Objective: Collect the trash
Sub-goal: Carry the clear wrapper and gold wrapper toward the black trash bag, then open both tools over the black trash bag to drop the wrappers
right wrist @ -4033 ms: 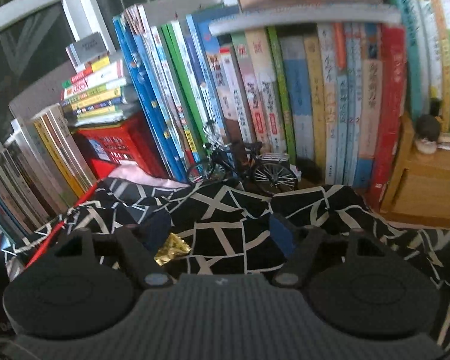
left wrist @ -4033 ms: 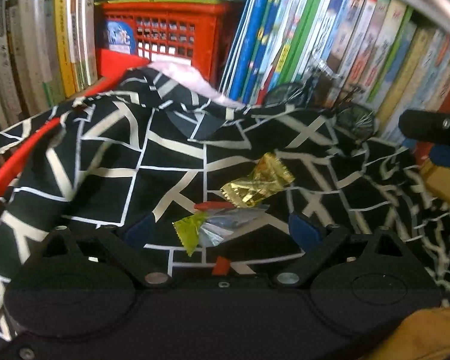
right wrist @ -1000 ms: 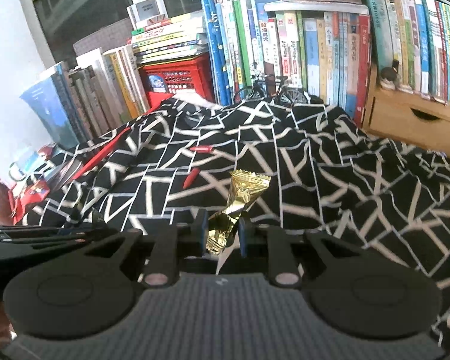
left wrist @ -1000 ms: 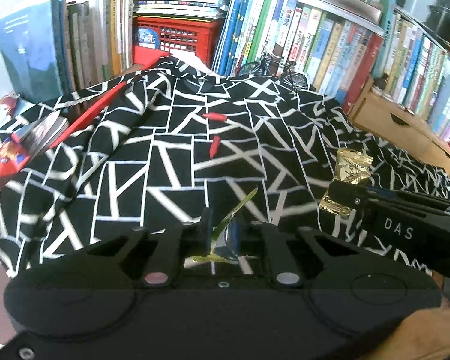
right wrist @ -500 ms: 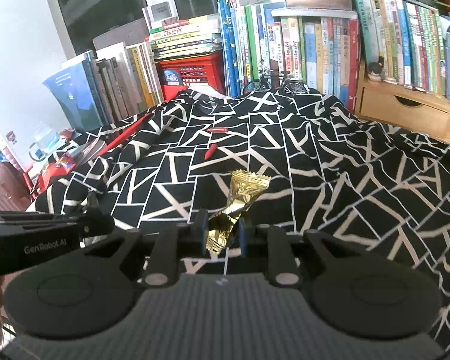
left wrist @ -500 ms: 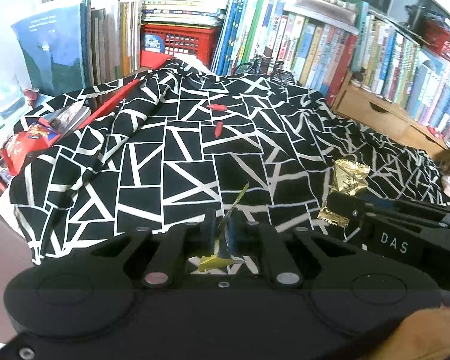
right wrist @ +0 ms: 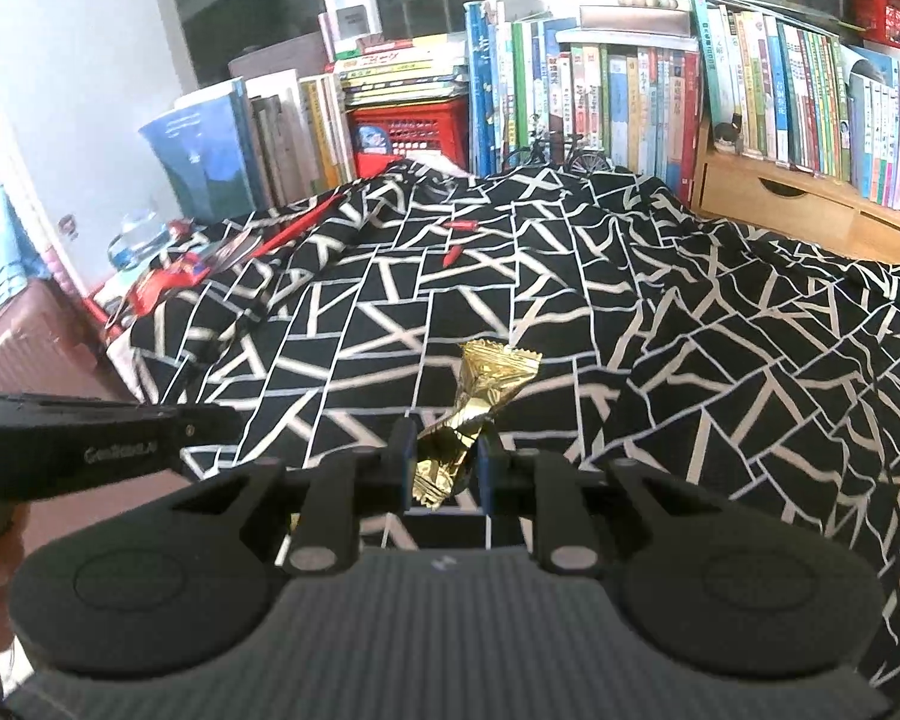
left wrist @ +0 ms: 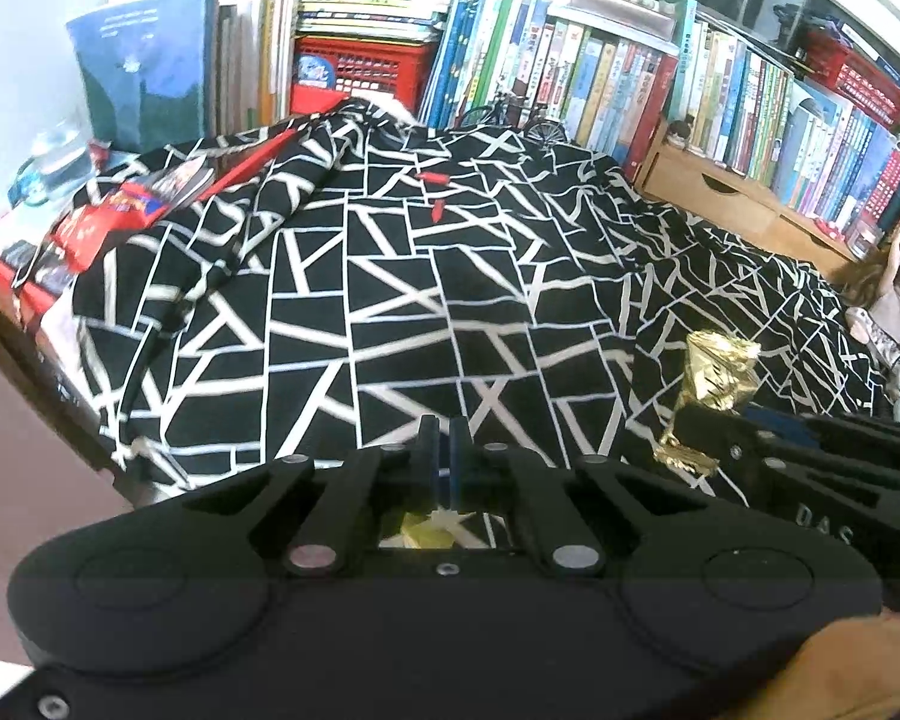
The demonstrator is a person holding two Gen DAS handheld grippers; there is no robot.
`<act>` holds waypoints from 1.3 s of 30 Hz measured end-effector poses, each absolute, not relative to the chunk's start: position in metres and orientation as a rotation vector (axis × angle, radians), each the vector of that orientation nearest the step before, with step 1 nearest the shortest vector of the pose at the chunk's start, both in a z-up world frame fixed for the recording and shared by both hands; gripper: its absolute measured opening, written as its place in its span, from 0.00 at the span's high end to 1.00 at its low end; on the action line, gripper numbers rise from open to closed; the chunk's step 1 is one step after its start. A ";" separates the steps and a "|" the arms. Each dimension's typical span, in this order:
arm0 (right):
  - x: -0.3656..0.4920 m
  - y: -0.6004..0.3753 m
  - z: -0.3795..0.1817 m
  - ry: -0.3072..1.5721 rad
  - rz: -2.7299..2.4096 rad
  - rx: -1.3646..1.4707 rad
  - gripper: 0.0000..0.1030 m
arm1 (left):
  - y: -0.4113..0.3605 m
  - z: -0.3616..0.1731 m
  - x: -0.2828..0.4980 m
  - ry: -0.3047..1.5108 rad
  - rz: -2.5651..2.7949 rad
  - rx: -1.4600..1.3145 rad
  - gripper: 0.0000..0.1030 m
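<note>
The right tongs (right wrist: 447, 456) are clamped on a gold wrapper (right wrist: 477, 396) — they pinch its twisted lower end, and the wide top sticks up above the black-and-white cloth (right wrist: 720, 360). From the other side you can see the same gold wrapper (left wrist: 717, 369) poking out of the right tongs (left wrist: 708, 432). The left tongs (left wrist: 443, 456) have just been closing and are now squeezed almost together. A yellow-green wrapper (left wrist: 426, 534) peeks out low behind the pads, so it looks like a thin bit of it is held there, but I cannot see the pinch itself. Both wrappers look very light, thin and crinkly. They bend easily and may be slippery, so they could slide out. The twisted end is the best place to hold, because it is bunched up and thicker. Two small red scraps (left wrist: 435, 177) lie far up the cloth, near the books (left wrist: 600, 78) — they look tiny and flat, so the tongs would need to nip them from the sides, close to the cloth.
</note>
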State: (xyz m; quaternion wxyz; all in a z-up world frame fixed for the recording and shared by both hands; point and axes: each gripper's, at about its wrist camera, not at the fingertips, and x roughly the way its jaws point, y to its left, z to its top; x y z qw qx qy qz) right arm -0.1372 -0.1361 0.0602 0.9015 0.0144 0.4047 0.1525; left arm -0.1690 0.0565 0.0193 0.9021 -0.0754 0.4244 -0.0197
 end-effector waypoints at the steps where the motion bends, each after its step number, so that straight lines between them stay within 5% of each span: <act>1: -0.142 -0.135 0.061 0.838 0.321 0.022 0.76 | 0.057 0.018 -0.174 0.878 -0.037 -0.159 0.97; 16: -0.211 -0.114 0.020 0.959 0.527 -0.028 0.76 | 0.083 -0.022 -0.265 0.944 0.120 -0.233 0.97; 30: -0.266 -0.045 -0.072 1.103 0.695 -0.122 0.74 | 0.135 -0.135 -0.335 1.103 0.224 -0.297 0.96; 33: -0.270 -0.030 -0.101 1.107 0.716 -0.142 0.70 | 0.145 -0.172 -0.340 1.130 0.233 -0.319 0.94; 34: -0.271 -0.026 -0.112 1.107 0.720 -0.149 0.58 | 0.147 -0.184 -0.341 1.136 0.236 -0.322 0.92; 37: -0.274 -0.018 -0.143 1.107 0.725 -0.160 0.41 | 0.154 -0.215 -0.345 1.151 0.237 -0.325 0.87; 39: -0.274 -0.015 -0.162 1.111 0.723 -0.157 0.39 | 0.156 -0.234 -0.346 1.156 0.237 -0.329 0.84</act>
